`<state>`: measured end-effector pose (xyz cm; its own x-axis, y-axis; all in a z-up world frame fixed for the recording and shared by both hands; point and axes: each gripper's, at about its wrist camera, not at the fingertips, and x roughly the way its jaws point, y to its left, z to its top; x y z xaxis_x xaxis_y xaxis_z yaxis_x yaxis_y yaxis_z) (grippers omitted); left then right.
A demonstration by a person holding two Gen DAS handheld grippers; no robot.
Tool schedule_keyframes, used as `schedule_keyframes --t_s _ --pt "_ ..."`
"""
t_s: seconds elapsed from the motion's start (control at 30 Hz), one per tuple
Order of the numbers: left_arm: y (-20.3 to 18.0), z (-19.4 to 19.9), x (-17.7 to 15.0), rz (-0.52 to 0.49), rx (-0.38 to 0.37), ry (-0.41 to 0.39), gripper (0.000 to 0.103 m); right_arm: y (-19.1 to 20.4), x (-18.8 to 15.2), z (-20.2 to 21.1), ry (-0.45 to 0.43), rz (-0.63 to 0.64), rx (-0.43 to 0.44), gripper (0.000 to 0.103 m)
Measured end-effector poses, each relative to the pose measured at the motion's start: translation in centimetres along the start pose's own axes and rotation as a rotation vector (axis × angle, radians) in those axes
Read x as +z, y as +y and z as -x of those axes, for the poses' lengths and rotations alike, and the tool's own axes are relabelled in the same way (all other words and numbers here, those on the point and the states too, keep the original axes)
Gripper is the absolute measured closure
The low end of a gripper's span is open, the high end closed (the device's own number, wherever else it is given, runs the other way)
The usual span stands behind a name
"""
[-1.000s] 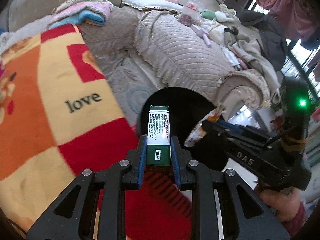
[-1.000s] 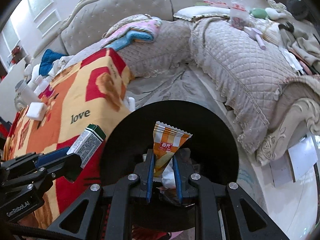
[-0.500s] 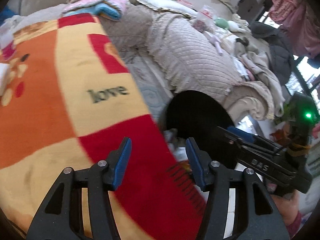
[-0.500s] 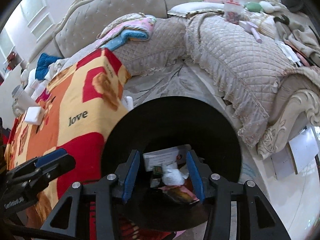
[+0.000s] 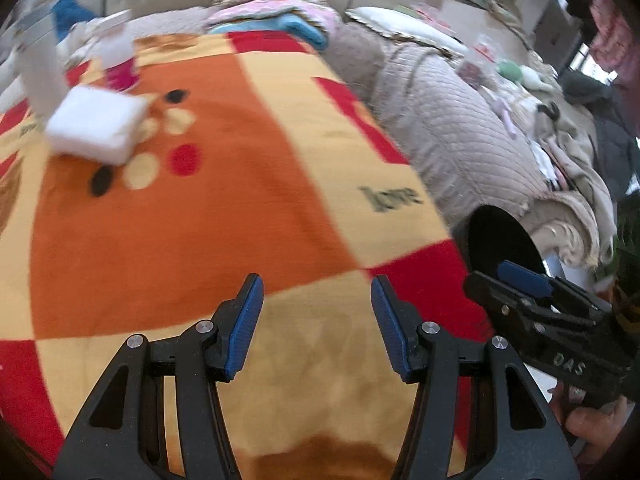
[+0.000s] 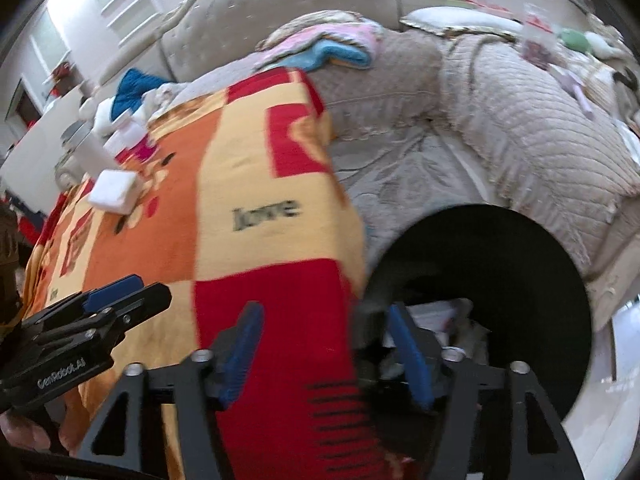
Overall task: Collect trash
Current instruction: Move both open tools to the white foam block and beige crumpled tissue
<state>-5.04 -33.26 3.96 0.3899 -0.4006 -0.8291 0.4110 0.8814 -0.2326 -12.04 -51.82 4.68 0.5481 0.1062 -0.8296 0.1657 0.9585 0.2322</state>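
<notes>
We hold both claws over the orange, yellow and red fleece blanket printed with "love". The left gripper stands released, with nothing between its blue pads. The right gripper has just been opening its jaws and is released too, empty, hanging over the blanket's edge beside the round black trash bin.

The bin sits low between the blanket and the quilted beige sofa; we can make out pale scraps of paper inside it, though blur hides what they are.

The likeliest trash left is the white, soft-looking square pack lying far up the blanket, well apart from both claws. Beside it stands a tall white bottle, blurred, and we cannot tell whether that is trash.

We judge the white pack light and squashy, probably tissue in thin film, so it should give under the pads and may slip if pinched at a corner. We would take it across its short width, near the middle, closing gently.
</notes>
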Motion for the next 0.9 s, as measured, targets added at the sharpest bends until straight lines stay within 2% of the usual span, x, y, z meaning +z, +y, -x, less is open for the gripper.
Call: schedule_keyframes --t_s 0.2,0.37,0.43,0.53,0.73,0.9 --pt "6.5 1.4 0.9 0.105 0.062 -0.024 0.049 4.8 1.0 -2.3 0.033 0.081 0.052 0.037" --pt "12.8 2.9 2.8 0.27 0.103 -0.083 0.048 8.2 2.0 -3.9 0.05 0.128 0.086 0.037" --pt "14.9 3.1 3.7 0.329 0.109 -0.119 0.044 9.1 2.2 -4.4 0.054 0.14 0.098 0.037" --pt "16.9 2.6 5.0 0.404 0.091 -0.162 0.039 10.4 2.4 -4.9 0.061 0.159 0.112 0.037" --pt "18.3 0.0 6.7 0.468 0.091 -0.174 0.038 11.5 3.0 -5.6 0.07 0.186 0.119 0.036" --pt "19.3 -0.8 7.6 0.529 0.047 -0.213 0.038 12.1 3.7 -6.4 0.074 0.194 0.127 0.035"
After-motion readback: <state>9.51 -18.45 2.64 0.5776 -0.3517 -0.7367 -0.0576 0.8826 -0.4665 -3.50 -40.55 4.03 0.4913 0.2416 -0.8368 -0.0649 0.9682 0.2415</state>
